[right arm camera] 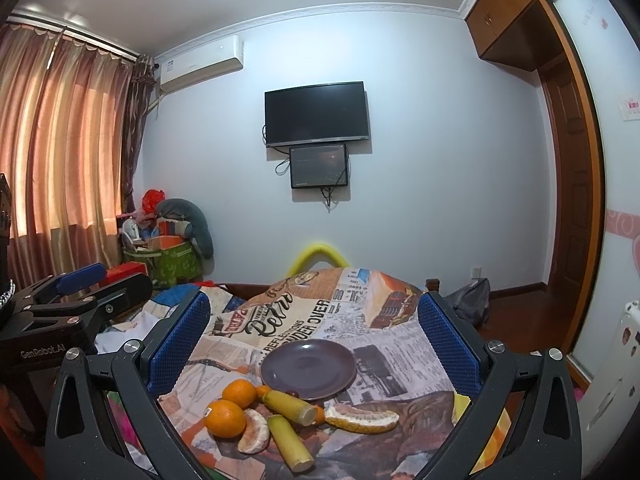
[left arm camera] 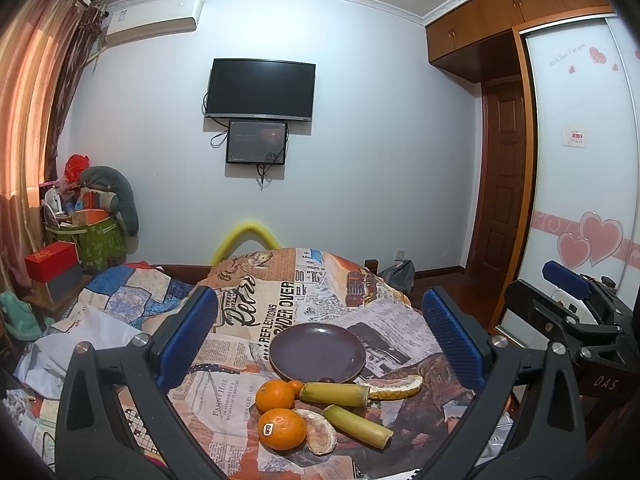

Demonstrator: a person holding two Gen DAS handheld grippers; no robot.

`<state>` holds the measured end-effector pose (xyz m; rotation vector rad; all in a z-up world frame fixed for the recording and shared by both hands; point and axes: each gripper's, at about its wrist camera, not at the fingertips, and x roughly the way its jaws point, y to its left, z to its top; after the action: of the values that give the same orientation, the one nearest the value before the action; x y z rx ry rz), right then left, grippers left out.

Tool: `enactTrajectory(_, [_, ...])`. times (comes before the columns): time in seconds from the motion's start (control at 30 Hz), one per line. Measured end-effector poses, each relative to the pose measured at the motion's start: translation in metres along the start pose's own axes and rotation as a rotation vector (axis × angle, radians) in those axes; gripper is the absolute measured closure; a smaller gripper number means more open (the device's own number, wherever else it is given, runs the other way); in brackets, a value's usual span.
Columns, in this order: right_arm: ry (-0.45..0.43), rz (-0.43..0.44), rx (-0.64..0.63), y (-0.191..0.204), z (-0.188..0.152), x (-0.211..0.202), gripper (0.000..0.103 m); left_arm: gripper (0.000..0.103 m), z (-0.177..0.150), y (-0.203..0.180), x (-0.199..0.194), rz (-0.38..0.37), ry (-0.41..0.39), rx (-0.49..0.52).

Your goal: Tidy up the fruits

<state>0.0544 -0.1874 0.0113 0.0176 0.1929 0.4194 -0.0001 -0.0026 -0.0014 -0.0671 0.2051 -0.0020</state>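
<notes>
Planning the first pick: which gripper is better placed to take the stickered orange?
Left, probably. The stickered orange lies on the pile's left edge, between the open left gripper jaws; the open right gripper sees it off-centre.

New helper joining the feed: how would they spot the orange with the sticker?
Find the dark plate on the newspaper-print cloth; the fruit lies just in front of it. The orange with the sticker is the nearer of the two oranges, beside a peeled segment. Only it bears a small dark label.
</notes>
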Motion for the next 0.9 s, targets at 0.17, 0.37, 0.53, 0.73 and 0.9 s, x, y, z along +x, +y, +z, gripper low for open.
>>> enactTrajectory(0.17, [0.000, -0.001, 0.002, 0.0000, -0.0003, 0.0001, 0.000, 0.000, -0.0001, 0.0003, -0.0008, -0.002, -0.002, 0.001])
enactTrajectory(0.37, [0.004, -0.004, 0.006, -0.0001, -0.0014, 0.0019, 0.000, 0.000, 0.0000, 0.0000, -0.0005, -0.003, -0.001, 0.001])
enactTrajectory(0.53, [0.006, -0.004, 0.009, -0.0006, -0.0023, 0.0020, 0.000, 0.000, 0.0006, -0.0009, -0.0003, 0.002, 0.001, 0.005])
enactTrajectory(0.73, [0.006, -0.004, 0.011, -0.0025, -0.0026, 0.0023, 0.000, 0.000, 0.0003, -0.0013, 0.0006, 0.004, 0.001, 0.002])
enactTrajectory(0.9, [0.006, -0.004, 0.013, -0.0040, -0.0030, 0.0026, 0.000, 0.000, -0.0006, -0.0010, 0.0004, 0.003, 0.000, 0.002])
